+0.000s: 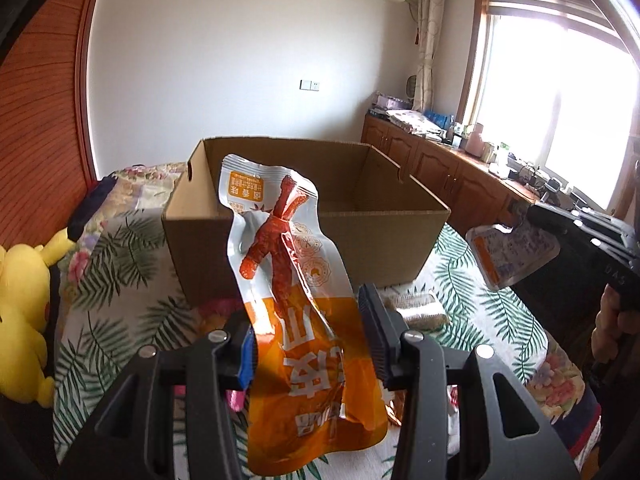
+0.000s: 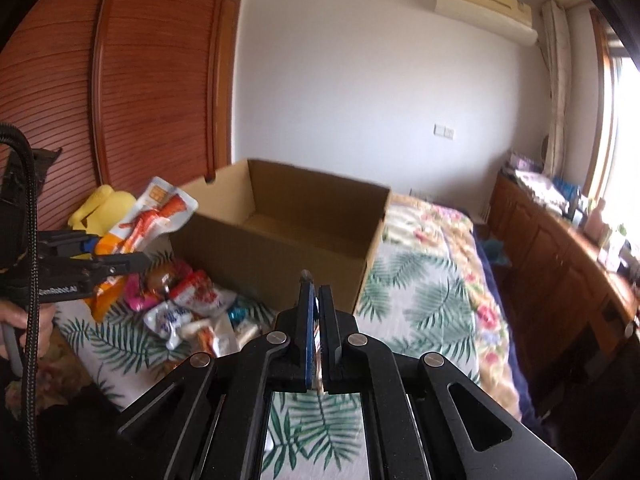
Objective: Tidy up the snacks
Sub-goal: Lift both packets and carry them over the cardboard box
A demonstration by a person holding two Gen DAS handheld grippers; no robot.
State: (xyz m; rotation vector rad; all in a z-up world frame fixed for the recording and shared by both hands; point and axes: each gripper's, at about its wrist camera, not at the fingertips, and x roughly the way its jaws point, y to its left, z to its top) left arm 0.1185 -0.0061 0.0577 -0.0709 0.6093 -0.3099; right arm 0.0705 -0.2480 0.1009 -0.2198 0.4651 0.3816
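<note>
My left gripper (image 1: pixel 308 340) is shut on a tall orange-and-white snack pouch (image 1: pixel 288 264) printed with a red chicken foot. It holds the pouch upright in front of an open cardboard box (image 1: pixel 380 248). At the right edge of the same view, my right gripper (image 1: pixel 528 220) grips a small silver-and-orange packet (image 1: pixel 508 256). In the right wrist view the right gripper (image 2: pixel 316 292) is shut, with only a thin edge of that packet showing between its fingers. The box (image 2: pixel 260 264) lies just ahead, its inside bare. The left gripper (image 2: pixel 116 250) holds the pouch (image 2: pixel 156 212) left of the box.
Several loose snack packs (image 2: pixel 192 308) lie on the leaf-patterned bedcover (image 2: pixel 420 280) left of the box. A yellow plush toy (image 1: pixel 20 320) sits at the bed's left edge. A wooden cabinet (image 2: pixel 560 260) runs along the right, a slatted wardrobe (image 2: pixel 140 80) behind.
</note>
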